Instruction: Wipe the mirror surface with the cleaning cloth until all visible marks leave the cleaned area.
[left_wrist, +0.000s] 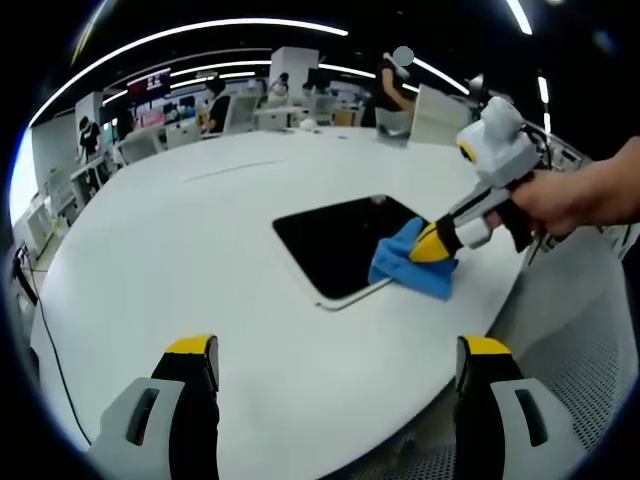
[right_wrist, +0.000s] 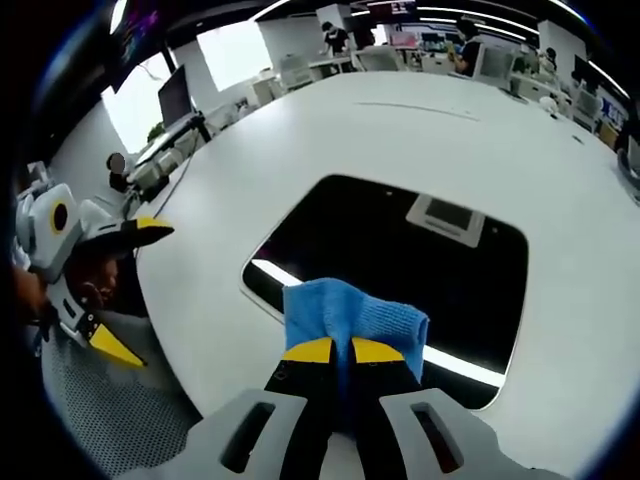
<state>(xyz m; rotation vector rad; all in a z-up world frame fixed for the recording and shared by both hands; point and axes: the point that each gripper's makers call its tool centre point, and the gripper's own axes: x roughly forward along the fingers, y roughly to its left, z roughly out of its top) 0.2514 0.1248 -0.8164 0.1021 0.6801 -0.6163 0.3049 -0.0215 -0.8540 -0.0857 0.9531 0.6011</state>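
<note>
Surface (left_wrist: 200, 260): plain white, unpatterned, with a faint grey line toward its far edge. Mirror (right_wrist: 400, 255): glossy black face inside a thin white border, carrying bright white streaks of reflected light near its near edge and a pale grey rectangular reflection close to its far edge. Cleaning cloth (right_wrist: 350, 315): solid sky blue, finely textured, no print. Right tongs (right_wrist: 333, 350): yellow tips on black fingers, light grey housing; seen from the left gripper view (left_wrist: 437, 243), the same yellow tip meets a white-and-grey body. Left tongs (left_wrist: 335, 348): yellow tips, black inner faces, grey shells.
</note>
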